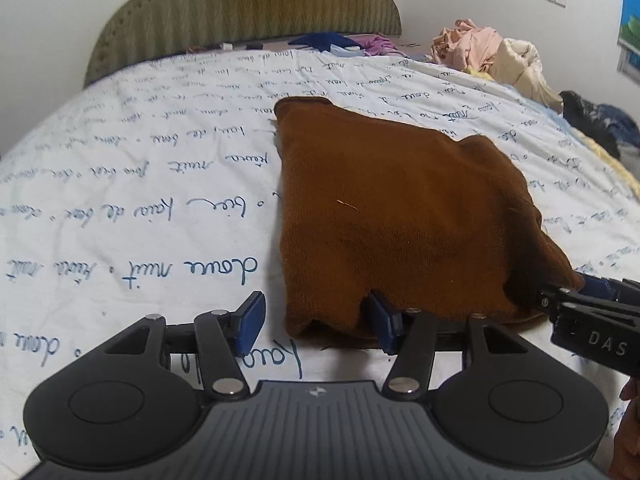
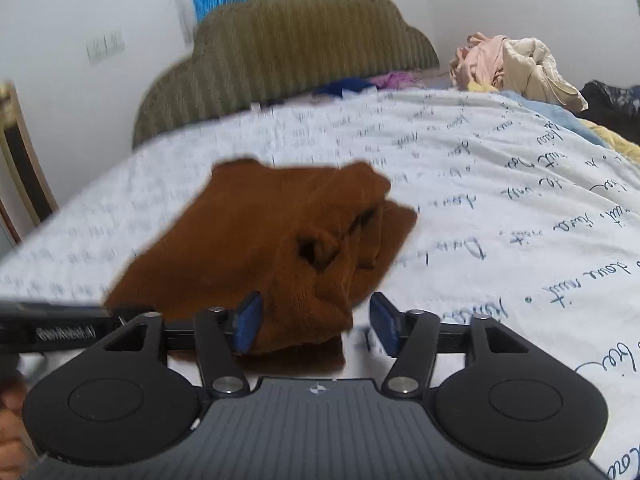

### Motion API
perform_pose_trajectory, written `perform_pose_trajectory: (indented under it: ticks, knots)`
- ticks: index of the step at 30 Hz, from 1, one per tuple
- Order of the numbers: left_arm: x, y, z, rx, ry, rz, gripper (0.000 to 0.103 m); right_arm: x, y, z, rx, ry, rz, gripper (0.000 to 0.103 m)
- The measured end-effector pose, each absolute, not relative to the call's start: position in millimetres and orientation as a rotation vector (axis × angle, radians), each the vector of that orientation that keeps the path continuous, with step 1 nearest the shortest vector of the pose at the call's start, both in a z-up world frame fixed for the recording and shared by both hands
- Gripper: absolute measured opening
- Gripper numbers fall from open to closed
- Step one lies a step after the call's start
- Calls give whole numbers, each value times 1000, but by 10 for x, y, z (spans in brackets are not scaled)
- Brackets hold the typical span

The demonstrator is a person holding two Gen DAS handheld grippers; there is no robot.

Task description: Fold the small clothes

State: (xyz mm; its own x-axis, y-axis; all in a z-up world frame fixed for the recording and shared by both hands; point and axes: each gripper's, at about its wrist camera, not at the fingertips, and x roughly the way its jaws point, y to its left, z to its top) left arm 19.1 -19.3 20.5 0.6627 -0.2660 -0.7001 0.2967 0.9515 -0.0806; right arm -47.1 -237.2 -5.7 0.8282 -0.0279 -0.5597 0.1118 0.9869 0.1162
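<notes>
Garment: brown knit sweater (image 1: 400, 216), folded on lettered bedsheet (image 1: 140, 184).
Left gripper (image 1: 316, 322): spread wide, straddling near corner.
Right gripper (image 2: 316, 322): wide, bunched edge between fingers, likely for regrasp.

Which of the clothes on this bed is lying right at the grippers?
The brown knit garment, spread on the script-print sheet. The pink-and-cream heap and the dark clothes lie at the far edge.

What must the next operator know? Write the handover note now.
Left gripper: jaws open, straddling the near left corner of the brown garment.
Right gripper: jaws open, around bunched fabric at its near right corner.
The garment lies on the printed bedsheet; it is not gripped.
Done: it looks folded over.
Left: probably tidying the bunched right edge, then the unfolded clothes pile.
</notes>
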Motion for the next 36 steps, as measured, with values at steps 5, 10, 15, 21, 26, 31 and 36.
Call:
perform_pose_trajectory:
  ticks: [5,10,15,21,26,31,36]
  knots:
    - [133,-182,216,54,780,-303,55,-510,-2316,-12,152,561,-83,70]
    - [43,-192,222,74,771,-292,55,-595,-2267,-26,138,557,-95,73]
    - [-32,-193,192,92,781,-286,56,-680,-2242,-62,145,565,-93,80]
    - [-91,-131,136,94,777,-246,66,-762,-2164,-82,125,560,-91,88]
    - [-136,-66,113,96,757,-220,72,-802,-2136,-92,106,561,-102,94]
    - [-156,-11,75,95,732,-195,80,-840,-2078,-111,57,560,-114,101]
    - [-189,60,51,90,686,-146,80,-850,-2083,-102,45,567,-122,102]
